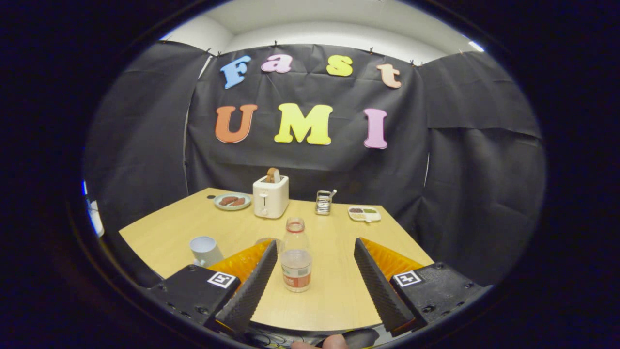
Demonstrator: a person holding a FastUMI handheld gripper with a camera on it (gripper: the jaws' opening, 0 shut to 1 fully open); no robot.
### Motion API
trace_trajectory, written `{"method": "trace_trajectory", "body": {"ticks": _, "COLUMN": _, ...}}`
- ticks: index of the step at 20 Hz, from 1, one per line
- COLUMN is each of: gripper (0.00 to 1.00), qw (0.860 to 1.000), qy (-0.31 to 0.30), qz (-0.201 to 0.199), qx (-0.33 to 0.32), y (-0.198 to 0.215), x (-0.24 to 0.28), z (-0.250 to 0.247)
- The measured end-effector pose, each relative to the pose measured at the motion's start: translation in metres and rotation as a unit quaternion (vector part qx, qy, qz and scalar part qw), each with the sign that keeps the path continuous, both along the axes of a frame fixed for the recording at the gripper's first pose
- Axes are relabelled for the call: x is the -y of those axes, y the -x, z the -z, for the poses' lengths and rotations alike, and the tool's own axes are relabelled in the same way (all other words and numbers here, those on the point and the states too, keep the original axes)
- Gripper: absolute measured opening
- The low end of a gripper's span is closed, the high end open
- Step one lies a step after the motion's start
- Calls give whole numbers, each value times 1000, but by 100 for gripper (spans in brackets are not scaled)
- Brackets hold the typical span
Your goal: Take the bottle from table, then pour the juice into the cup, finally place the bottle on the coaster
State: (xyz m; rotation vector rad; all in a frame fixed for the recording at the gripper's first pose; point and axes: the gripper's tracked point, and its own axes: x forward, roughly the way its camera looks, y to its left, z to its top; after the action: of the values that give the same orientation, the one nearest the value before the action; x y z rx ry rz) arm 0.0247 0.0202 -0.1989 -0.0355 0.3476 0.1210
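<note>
Gripper view: jaws wide around 1 bottle [296,257]; 1 cup [205,250], 1 toaster [270,196] beyond.

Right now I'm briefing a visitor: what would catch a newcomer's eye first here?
The clear bottle standing upright on the wooden table, between the open jaws of the gripper, close to one finger and untouched. Behind it a white toaster with a slice poking out, and a white cup off to the side.
</note>
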Motion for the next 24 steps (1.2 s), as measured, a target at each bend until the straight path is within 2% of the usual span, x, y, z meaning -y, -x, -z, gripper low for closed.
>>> {"method": "trace_trajectory", "body": {"ticks": 4, "gripper": 100, "qw": 1000, "qy": 1, "qz": -5, "qx": -13, "y": -10, "x": -6, "z": 41}}
{"method": "trace_trajectory", "body": {"ticks": 14, "gripper": 100, "qw": 994, "qy": -23, "qz": -18, "qx": -104, "y": -44, "x": -30, "z": 144}}
{"method": "trace_trajectory", "body": {"ticks": 19, "gripper": 100, "qw": 996, "qy": -12, "qz": -4, "qx": -93, "y": -73, "x": -34, "z": 166}}
{"method": "trace_trajectory", "body": {"ticks": 24, "gripper": 100, "qw": 994, "qy": -53, "qz": 9, "qx": -93, "y": -90, "x": -44, "z": 171}}
